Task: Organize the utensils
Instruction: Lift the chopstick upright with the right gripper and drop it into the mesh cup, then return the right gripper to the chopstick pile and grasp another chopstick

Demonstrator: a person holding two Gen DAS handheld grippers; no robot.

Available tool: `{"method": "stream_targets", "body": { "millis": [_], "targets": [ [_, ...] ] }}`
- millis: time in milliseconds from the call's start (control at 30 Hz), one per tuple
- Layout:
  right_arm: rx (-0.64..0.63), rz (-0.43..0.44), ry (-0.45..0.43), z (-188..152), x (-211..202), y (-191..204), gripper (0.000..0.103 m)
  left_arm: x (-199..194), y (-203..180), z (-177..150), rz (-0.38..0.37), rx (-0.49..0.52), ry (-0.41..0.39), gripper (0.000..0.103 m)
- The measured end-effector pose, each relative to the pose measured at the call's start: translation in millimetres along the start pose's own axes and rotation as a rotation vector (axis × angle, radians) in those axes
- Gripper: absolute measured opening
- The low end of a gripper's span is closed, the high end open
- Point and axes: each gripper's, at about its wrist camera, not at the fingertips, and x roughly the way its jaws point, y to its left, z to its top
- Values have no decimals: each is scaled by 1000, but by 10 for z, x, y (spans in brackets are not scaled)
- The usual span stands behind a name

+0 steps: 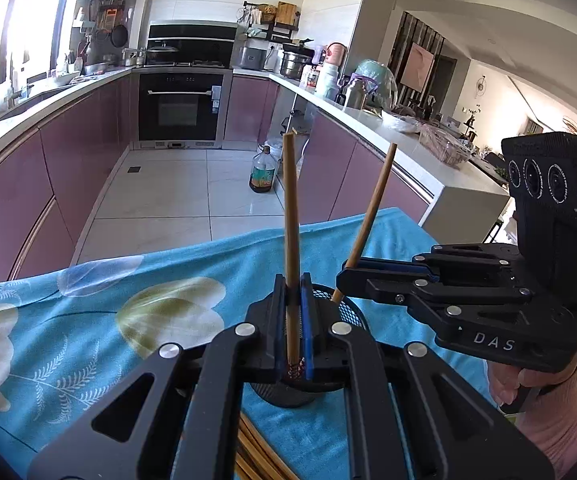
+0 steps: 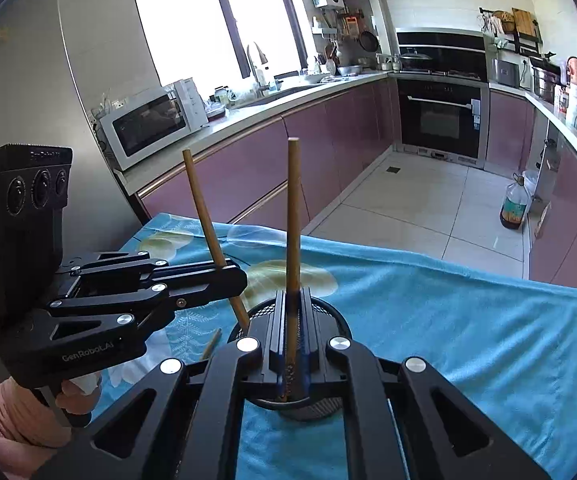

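Over the mesh holder (image 1: 352,312), both fingers pinch chopsticks (image 1: 290,216); spare chopsticks (image 1: 256,452) lie beside.

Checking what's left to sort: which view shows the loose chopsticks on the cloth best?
The left wrist view: a bundle of loose chopsticks lies below the left gripper. The right wrist view shows only one chopstick beside the mesh holder.

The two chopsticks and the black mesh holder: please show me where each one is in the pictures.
Left gripper's chopstick (image 1: 291,208), left wrist view, on its shaft above the jaws.
Right gripper's chopstick (image 2: 293,216), right wrist view, on its shaft above the jaws.
Black mesh holder (image 1: 350,312), left wrist view, on its mesh wall beside the rim.
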Motion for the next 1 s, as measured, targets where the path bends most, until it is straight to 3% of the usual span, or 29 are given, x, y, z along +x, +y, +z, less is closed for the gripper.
{"method": "stream_targets", "body": {
  "millis": [200,267,367,533,700,800,1000],
  "targets": [
    [27,-10,14,60,117,-32,8,161,89,-20,18,-13,18,8],
    [40,-17,9,77,142,-62,11,107,157,-56,25,-18,16,12],
    [60,-24,-5,68,140,-86,29,83,186,-89,50,-23,1,27],
    [60,-45,-46,-29,9,-43,29,-154,210,-243,115,-15,-48,35],
    [21,4,-120,-183,-283,121,35,-425,288,-463,180,-7,-76,45],
    [-30,36,-124,-350,-378,310,43,-467,304,-696,211,8,-43,47],
    [-71,62,-37,-678,-217,571,43,-274,362,-1257,224,8,101,47]
  ]
}}
